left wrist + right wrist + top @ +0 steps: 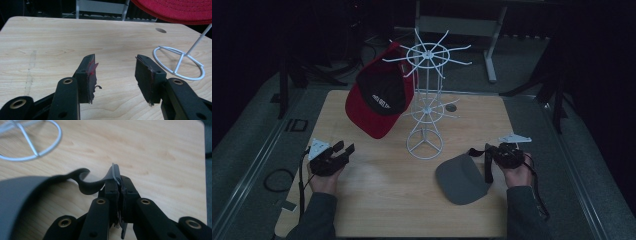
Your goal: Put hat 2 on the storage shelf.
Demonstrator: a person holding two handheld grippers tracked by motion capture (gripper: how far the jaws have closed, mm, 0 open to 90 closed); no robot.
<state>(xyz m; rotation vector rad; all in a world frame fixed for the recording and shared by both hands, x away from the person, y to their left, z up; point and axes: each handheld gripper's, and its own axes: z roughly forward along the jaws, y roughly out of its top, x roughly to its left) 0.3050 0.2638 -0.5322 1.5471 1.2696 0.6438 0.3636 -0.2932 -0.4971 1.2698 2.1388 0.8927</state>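
Observation:
A grey cap lies on the wooden table at the front right. My right gripper is shut on its back strap, which curls away from the pinched jaws toward the cap's grey body. A red cap with a black front hangs on the left side of a white wire hat rack in the middle of the table. My left gripper is held near the table's left edge, open with nothing between its fingers.
The rack's round wire base rests on the table between the two grippers. A small hole sits in the tabletop behind the rack. Dark floor and a table frame lie beyond the far edge.

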